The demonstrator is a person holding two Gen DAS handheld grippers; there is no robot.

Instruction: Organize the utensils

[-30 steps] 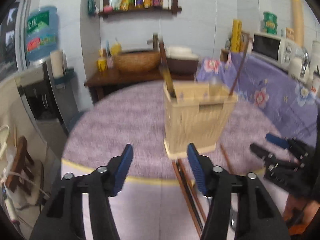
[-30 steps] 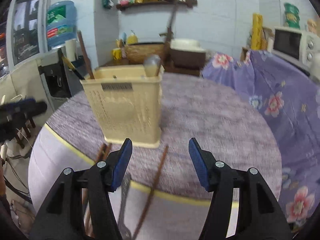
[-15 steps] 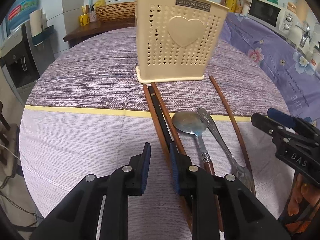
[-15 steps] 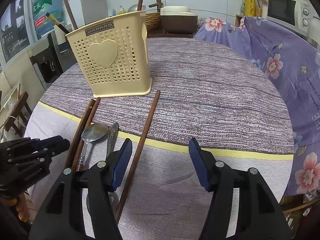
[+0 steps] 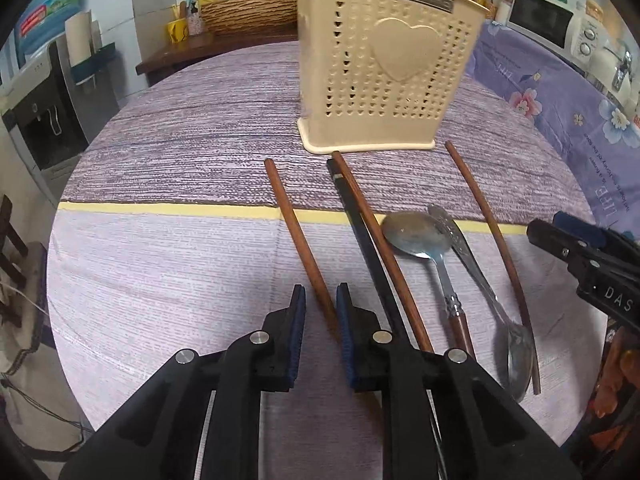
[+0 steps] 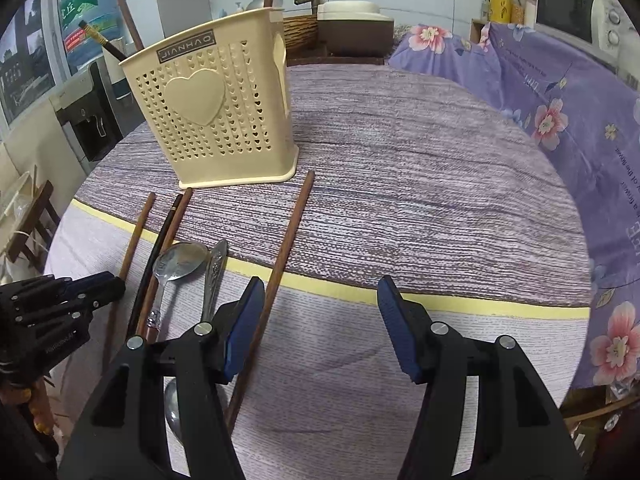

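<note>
1. Your left claw [image 5: 320,300] is closing around the leftmost brown chopstick [image 5: 296,236], which lies between the pads; a sliver of gap shows on each side, so it isn't pinched yet. Lift early and it stays on the surface [image 5: 180,272].
2. You're gripping near one end. The long free length can swing and tip out of the pads.
3. The black chopstick [image 5: 360,232] lies just beside your right pad; a sideways nudge scatters it into the spoon [image 5: 416,234].
4. Your right claw [image 6: 320,300] stands wide open and empty, its left finger over another brown chopstick [image 6: 286,240]; lowering it could roll that away.
5. The cream holder [image 5: 384,64] stands well beyond the chopsticks; a swinging tip may strike its wall.
</note>
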